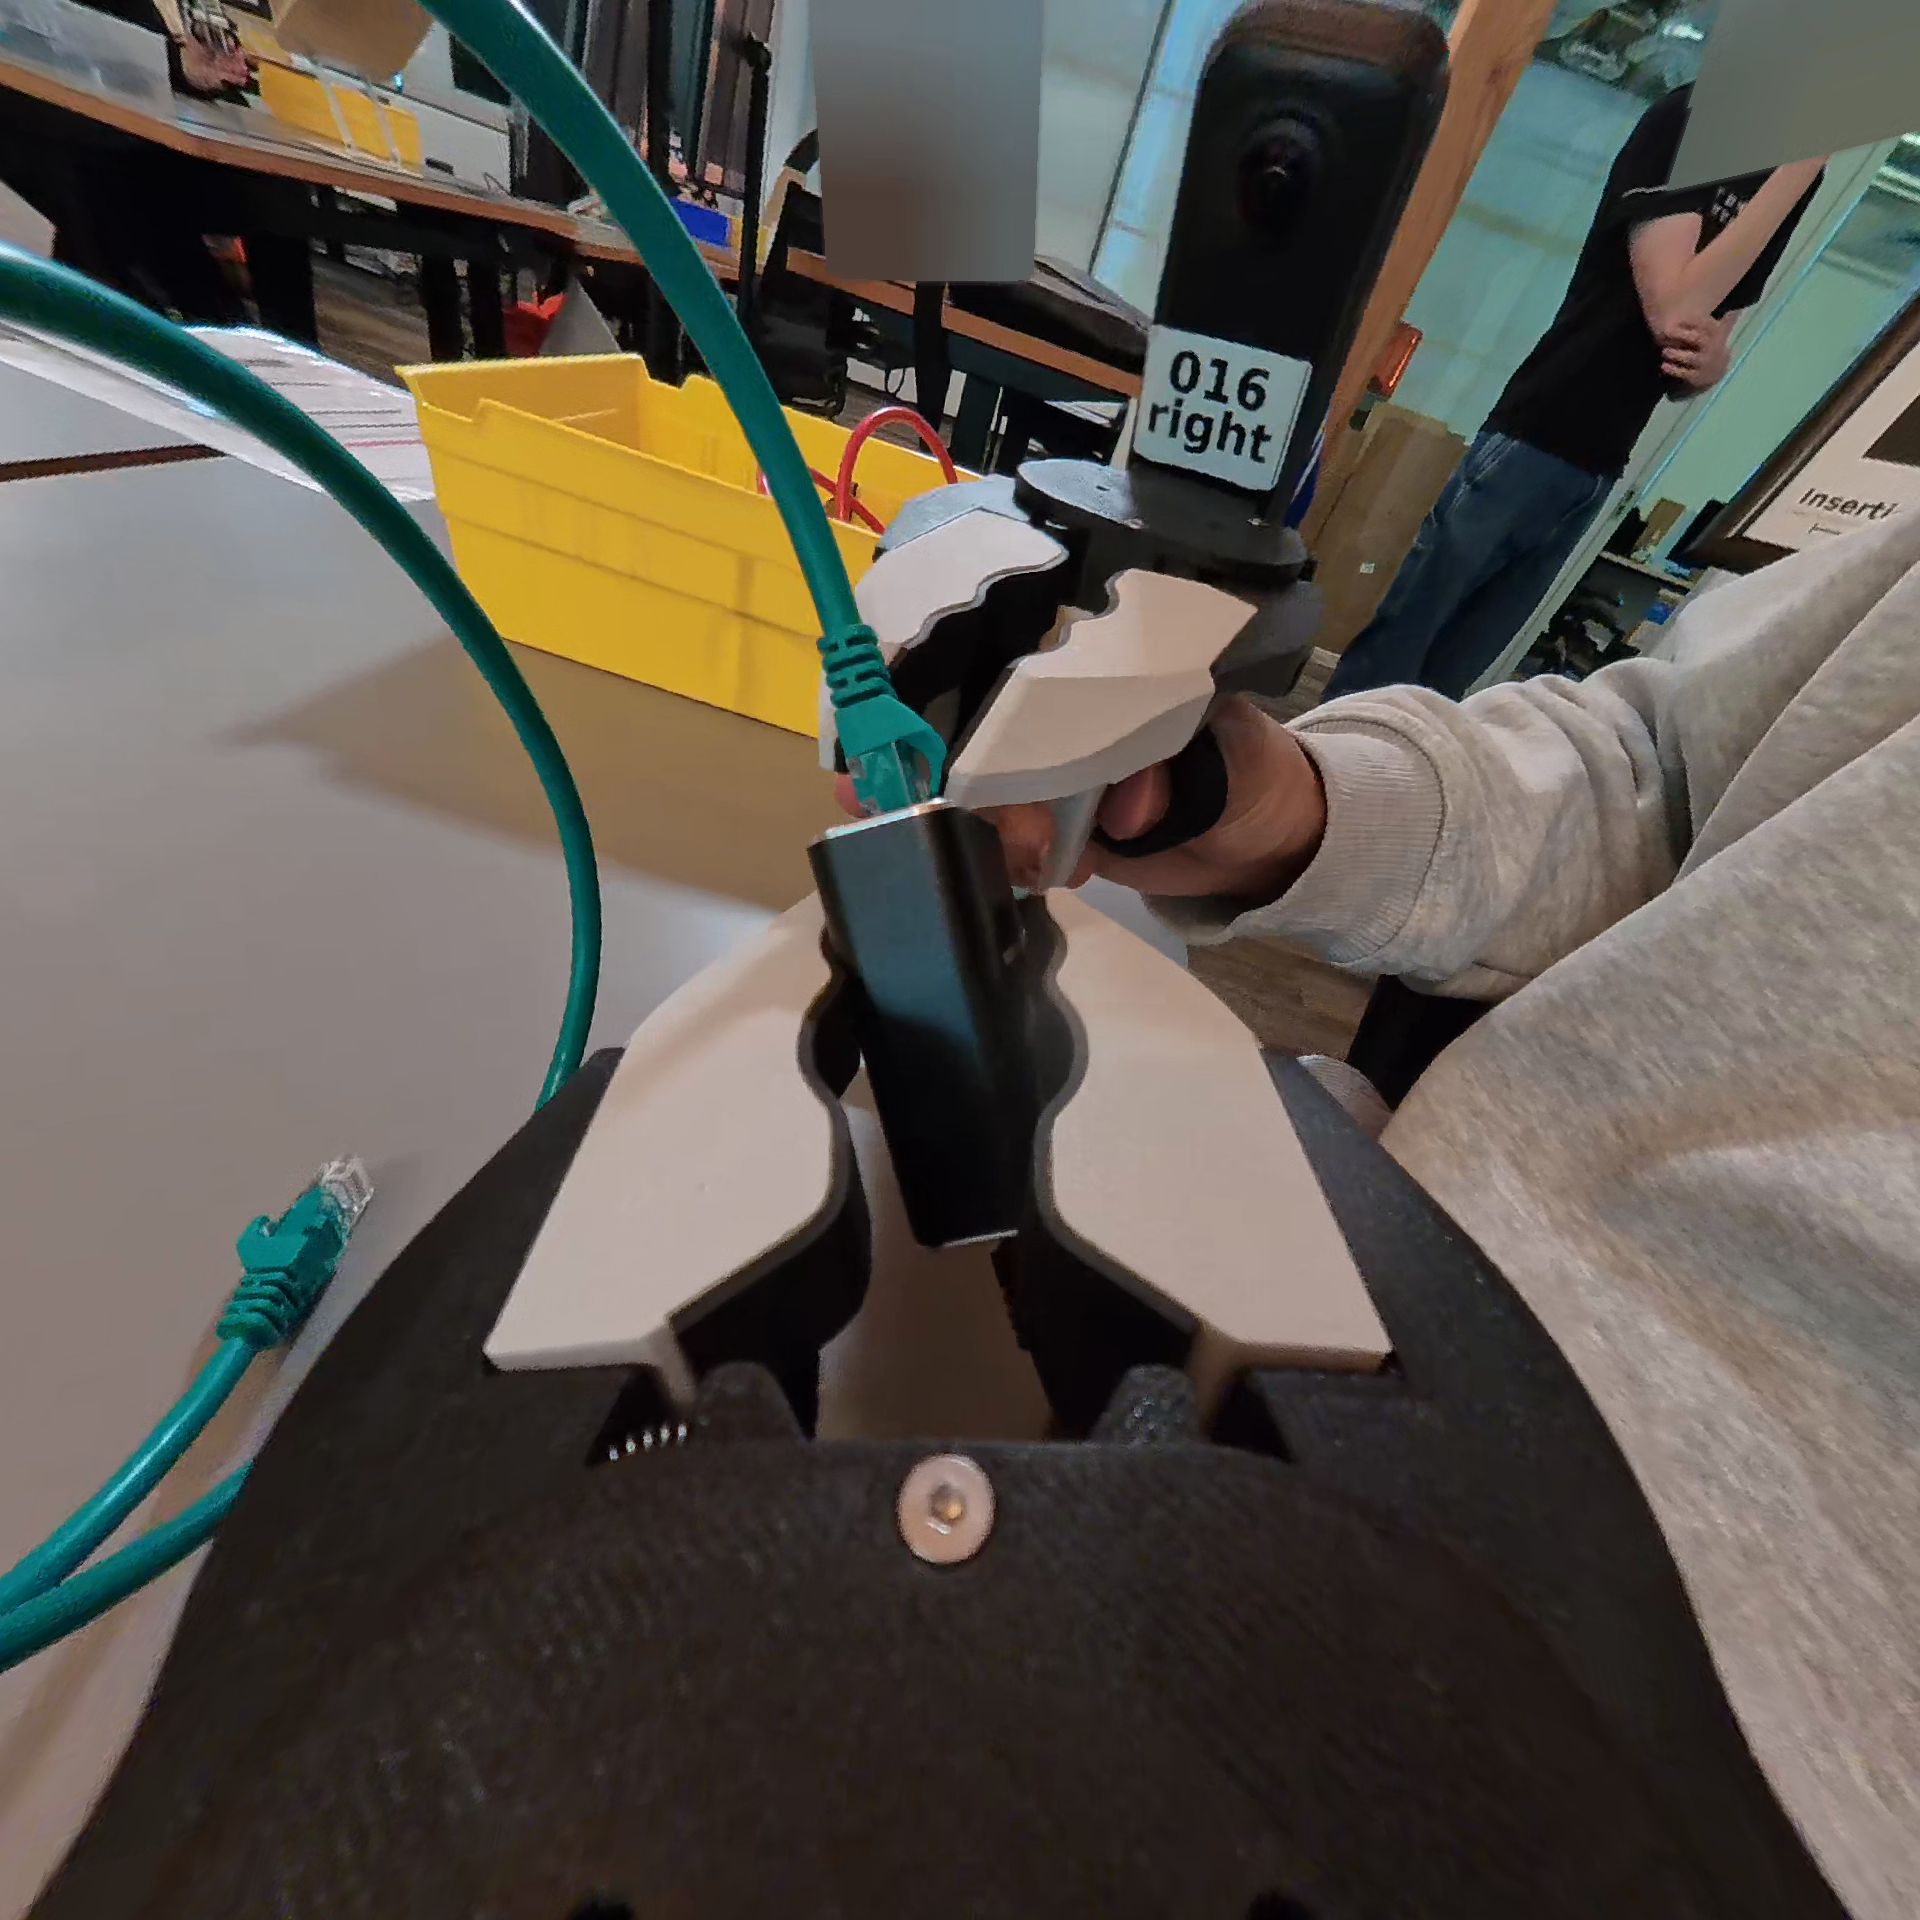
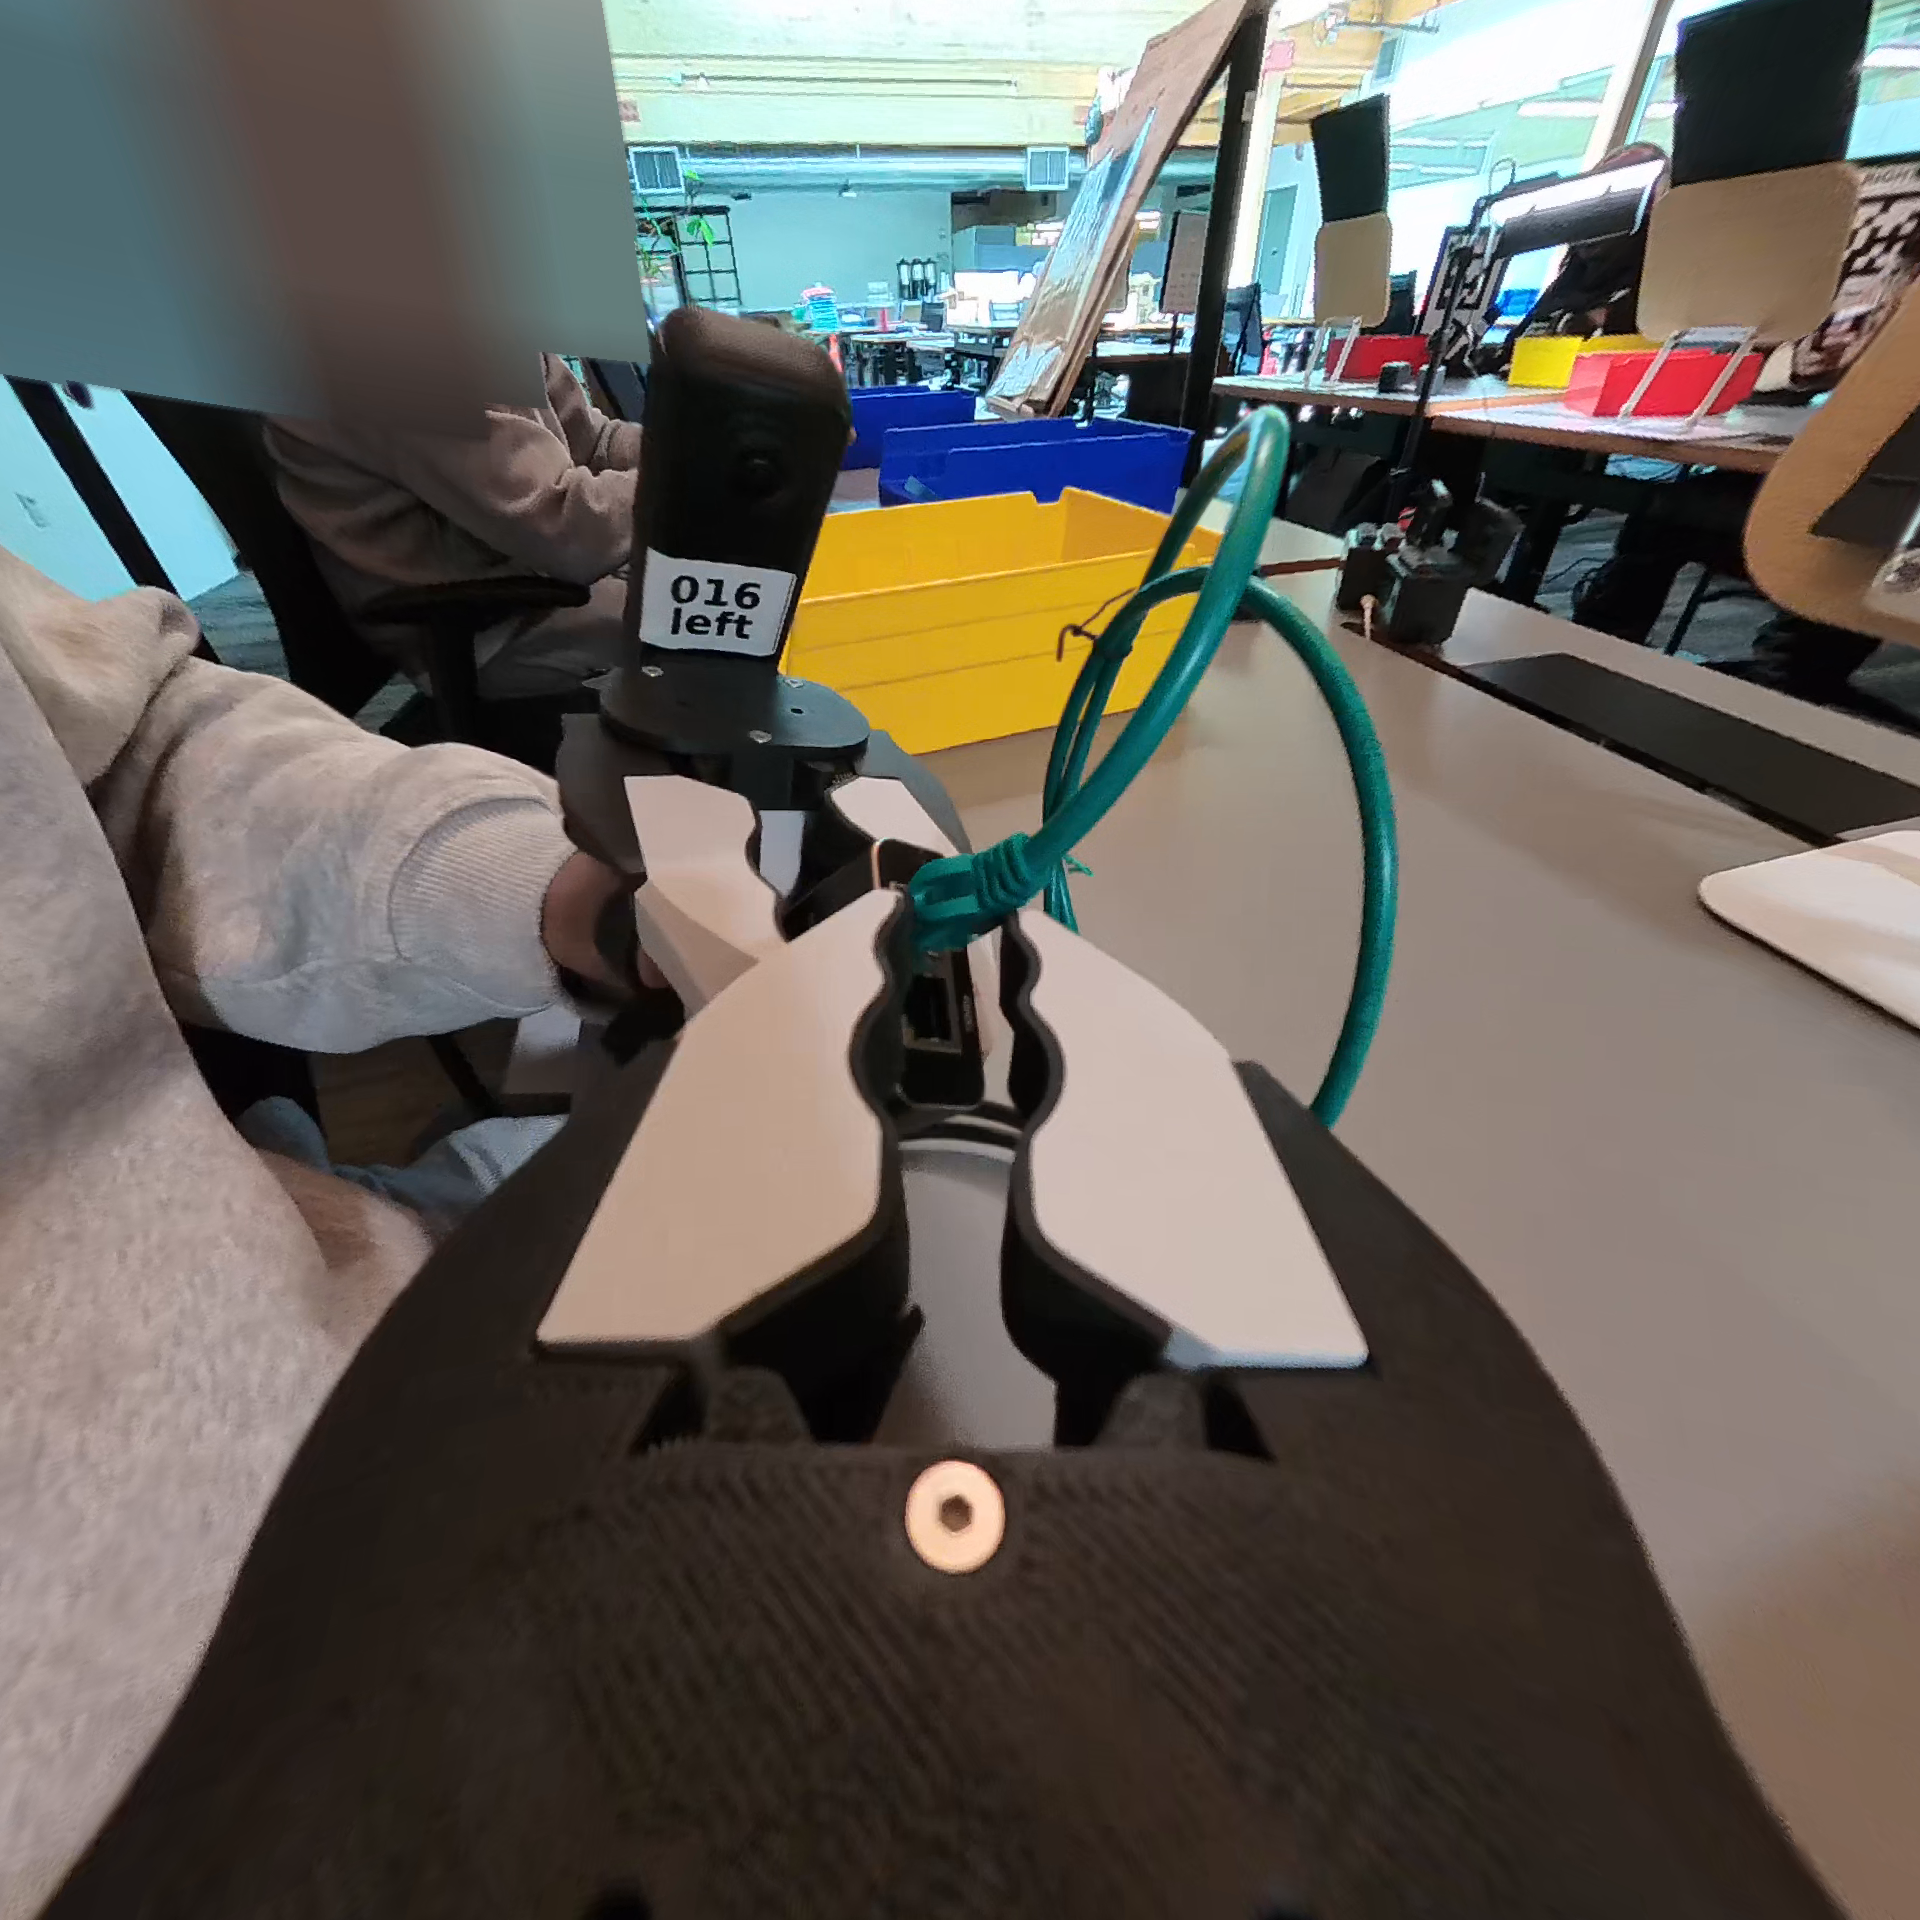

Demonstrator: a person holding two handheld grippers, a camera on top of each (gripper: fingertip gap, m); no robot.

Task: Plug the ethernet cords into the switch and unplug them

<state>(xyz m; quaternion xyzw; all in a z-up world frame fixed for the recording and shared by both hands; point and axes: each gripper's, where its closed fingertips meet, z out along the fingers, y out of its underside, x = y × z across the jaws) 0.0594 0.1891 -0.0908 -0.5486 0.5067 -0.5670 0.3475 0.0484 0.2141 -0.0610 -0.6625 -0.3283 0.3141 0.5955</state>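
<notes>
My left gripper (image 1: 940,956) is shut on a small black switch (image 1: 935,1039) and holds it above the grey table (image 1: 208,831), port end facing away. My right gripper (image 2: 951,925) is shut on the green ethernet plug (image 2: 961,883) of a looping green cord (image 2: 1361,831). The plug's tip meets the switch's port face (image 2: 935,1029); how deep it sits is hidden. One empty port shows beside it. In the left wrist view the right gripper (image 1: 904,769) presses that plug (image 1: 873,717) onto the switch's far end. A second green plug (image 1: 301,1247) lies loose on the table at left.
A yellow bin (image 1: 623,520) stands on the table behind, with a red cable (image 1: 883,457) in it; it also shows in the right wrist view (image 2: 987,603). A white flat object (image 2: 1829,914) and a black strip (image 2: 1704,727) lie at right. People are nearby.
</notes>
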